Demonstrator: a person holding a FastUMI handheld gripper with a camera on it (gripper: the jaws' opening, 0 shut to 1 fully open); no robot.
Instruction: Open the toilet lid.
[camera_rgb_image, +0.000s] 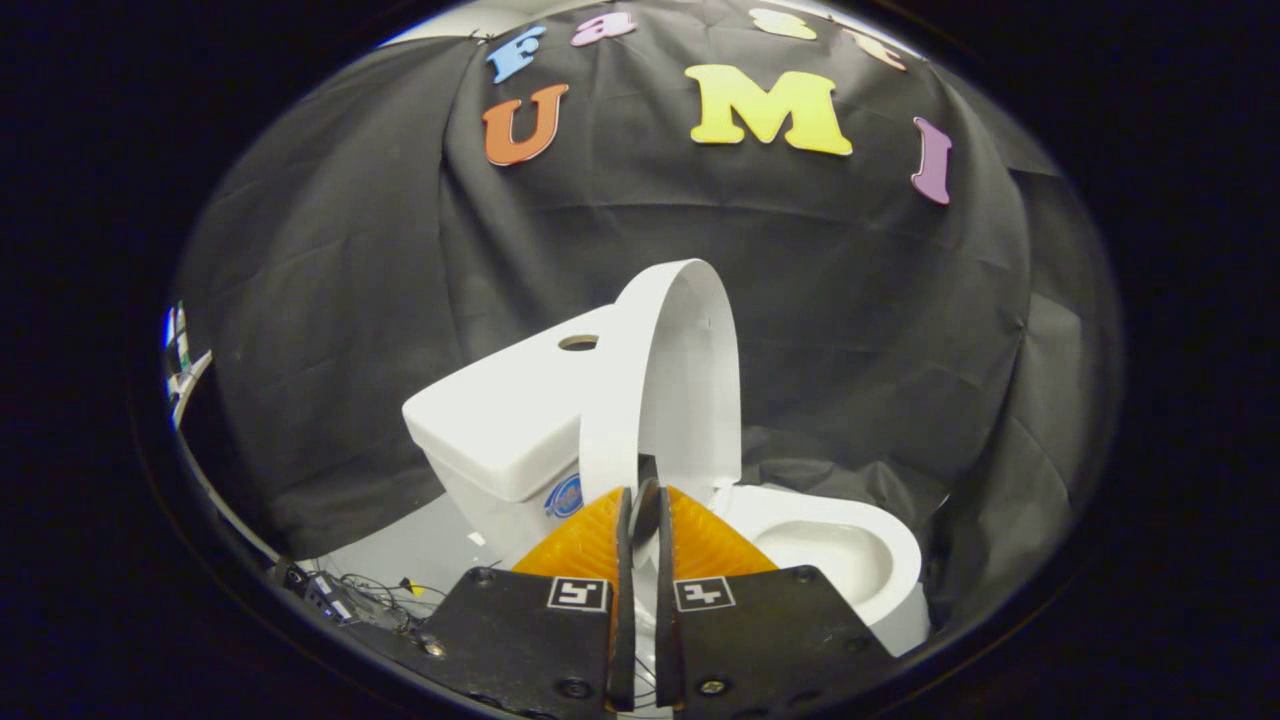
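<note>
The gripper (642, 500) has its two fingers drawn close together, with only a thin slit between them, and they appear to be pinching the lower edge of the toilet lid (665, 390). A dark sliver shows in the slit where the fingers meet the lid, so the exact contact is hard to read, but both fingers seem to press on the thin white rim from either side.

Just ahead of the fingers, the toilet lid stands raised, close to upright, seen nearly edge-on as a tall white arch. It rises above the tank (510, 410), which sits behind and to the left of it with a round hole in its top. To the right of the fingers, the bowl (845, 545) lies uncovered, its pale inside plainly open to view.

Judged from this, the task is largely done: the lid is off the bowl and lifted high. What seems left is to ease it the last little way back until it rests against the tank, then part the fingers and draw away. Whether the lid already touches the tank cannot be told from this angle.

Beyond the toilet hangs the black cloth wall (350, 300), and some loose cables (370, 590) lie on the floor to the left.
</note>
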